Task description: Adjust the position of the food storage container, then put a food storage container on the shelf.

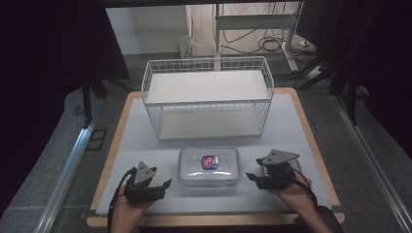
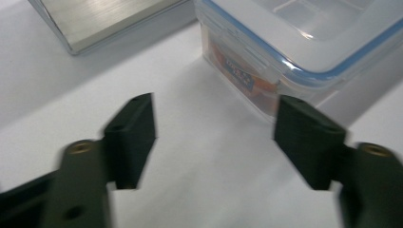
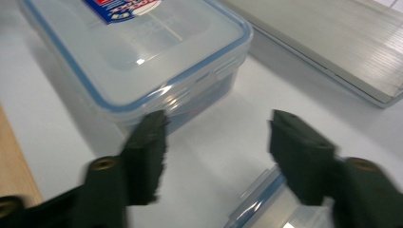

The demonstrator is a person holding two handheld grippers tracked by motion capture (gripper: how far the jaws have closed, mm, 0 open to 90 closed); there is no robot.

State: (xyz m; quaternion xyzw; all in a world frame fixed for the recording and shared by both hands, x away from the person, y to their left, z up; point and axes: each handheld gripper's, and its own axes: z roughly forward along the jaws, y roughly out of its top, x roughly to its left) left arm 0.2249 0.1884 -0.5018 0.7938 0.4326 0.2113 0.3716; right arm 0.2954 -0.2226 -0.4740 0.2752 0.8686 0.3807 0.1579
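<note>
The clear lidded container (image 1: pixel 209 166) sits on the tabletop (image 1: pixel 136 141) at the near centre, between the two grippers and just in front of the wire basket (image 1: pixel 208 97). Its lid, edged in blue, is on, with side latches that look folded down in both gripper views. A blue-and-red label shows on top of the lid. Through the clear wall, the left gripper view shows something orange and red inside (image 2: pixel 247 78); what it is cannot be told.

The left gripper (image 1: pixel 154 187) rests low at the container's left side, jaws spread wide and holding nothing. In its own view the container's corner (image 2: pixel 304 42) lies just beyond the right jaw, not touching it.

The right gripper (image 1: pixel 262 178) sits at the container's right side, jaws likewise spread and empty. Its left jaw is close to the container's latched end (image 3: pixel 142 61); contact cannot be confirmed. A second blue-edged clear plastic piece (image 3: pixel 266 206), either a lid or a small box, lies under this gripper.

Step in hand, as judged: approach. Both grippers flank the container and no grasp has been made. The next move calls for each gripper to close on a latch or an end wall evenly, so that the container does not slide on the smooth tabletop.

The wire basket stands behind, well apart from the grippers. It has two levels, each with a pale flat panel, and nothing lies on either.
</note>
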